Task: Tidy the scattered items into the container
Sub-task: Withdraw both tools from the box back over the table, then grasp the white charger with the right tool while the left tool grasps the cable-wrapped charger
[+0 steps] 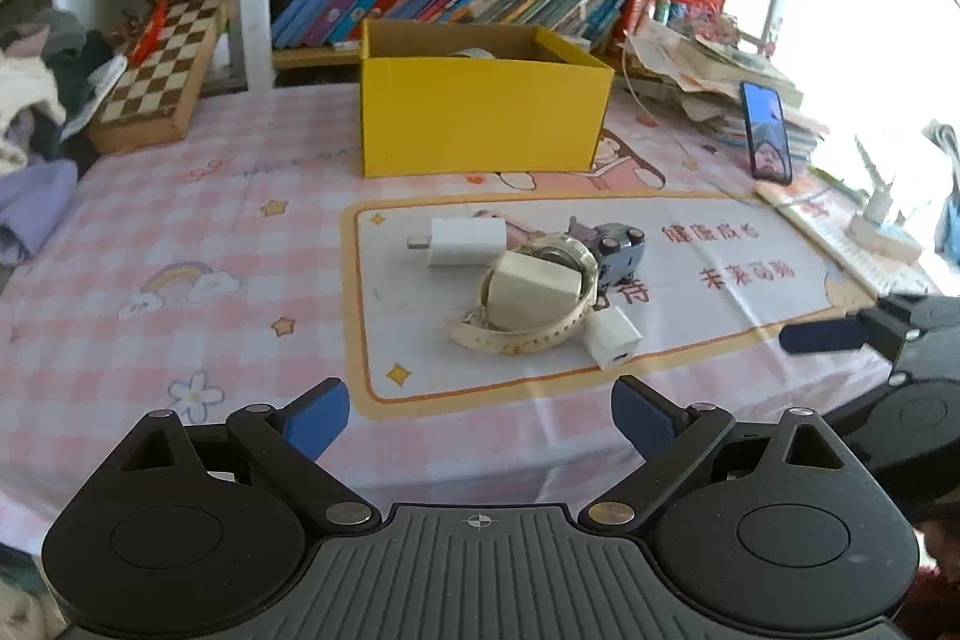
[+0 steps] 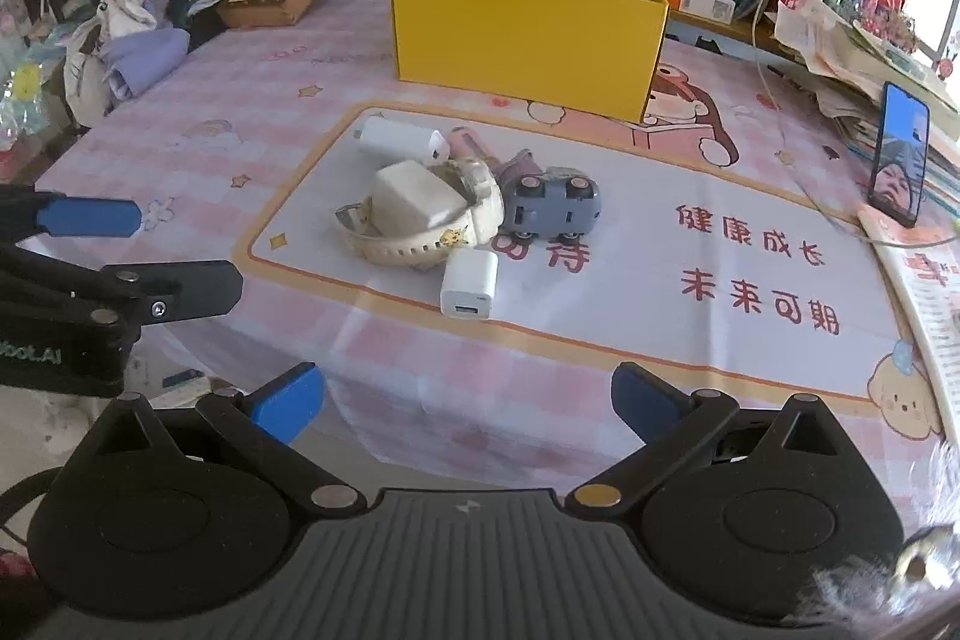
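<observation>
Left tongs (image 1: 480,421) spread apart, empty | right tongs (image 2: 468,403) likewise apart, empty | cream watch (image 2: 420,220), three white chargers (image 2: 470,285) and toy car (image 2: 552,205) clustered mid-tabletop (image 2: 300,70) | yellow box (image 2: 528,28) just beyond them, far side

The yellow box (image 1: 480,118) stands upright and open-topped at the far side of the table. Near it, a cluster lies on the white mat: a cream watch (image 2: 420,232) with its strap looped, a cream charger (image 2: 414,199) resting on it, a white adapter (image 2: 396,139) at the far left, a small white plug (image 2: 469,285) nearest, and a blue-grey toy car (image 2: 549,205) tipped on its side, touching the watch.
</observation>
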Motion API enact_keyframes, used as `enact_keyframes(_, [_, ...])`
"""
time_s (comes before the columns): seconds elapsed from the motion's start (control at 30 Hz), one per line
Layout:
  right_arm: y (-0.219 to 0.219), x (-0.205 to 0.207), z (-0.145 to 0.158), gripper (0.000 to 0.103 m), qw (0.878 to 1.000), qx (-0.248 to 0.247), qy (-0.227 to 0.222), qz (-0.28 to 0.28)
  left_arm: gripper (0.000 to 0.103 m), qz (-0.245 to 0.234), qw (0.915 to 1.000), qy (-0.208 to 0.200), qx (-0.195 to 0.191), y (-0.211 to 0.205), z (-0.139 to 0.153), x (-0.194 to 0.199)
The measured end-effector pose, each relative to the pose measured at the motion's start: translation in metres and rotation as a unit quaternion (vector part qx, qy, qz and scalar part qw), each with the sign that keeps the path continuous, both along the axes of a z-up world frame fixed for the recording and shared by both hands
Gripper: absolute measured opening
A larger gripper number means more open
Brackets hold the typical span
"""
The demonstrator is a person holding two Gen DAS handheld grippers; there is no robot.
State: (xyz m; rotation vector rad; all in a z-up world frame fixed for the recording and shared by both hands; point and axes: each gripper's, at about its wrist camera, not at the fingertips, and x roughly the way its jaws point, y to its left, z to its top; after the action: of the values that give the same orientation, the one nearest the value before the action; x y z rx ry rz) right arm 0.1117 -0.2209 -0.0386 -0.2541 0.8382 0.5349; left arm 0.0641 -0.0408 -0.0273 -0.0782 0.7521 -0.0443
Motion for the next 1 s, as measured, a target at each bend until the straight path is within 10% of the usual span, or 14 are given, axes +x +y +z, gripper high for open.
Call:
enact_keyframes(0.4, [-0.001,0.007,-0.004,0.063,1.0,0.013,0.01,0.006,0.096,0.008,0.9996,0.029,0.0,0.009,-0.008,0.008])
enact_keyframes(1.0, [0.017,0.046,-0.016,0.05,0.999,0.009,0.031,0.024,0.094,0.001,0.9998,0.013,0.013,0.013,-0.006,0.029])
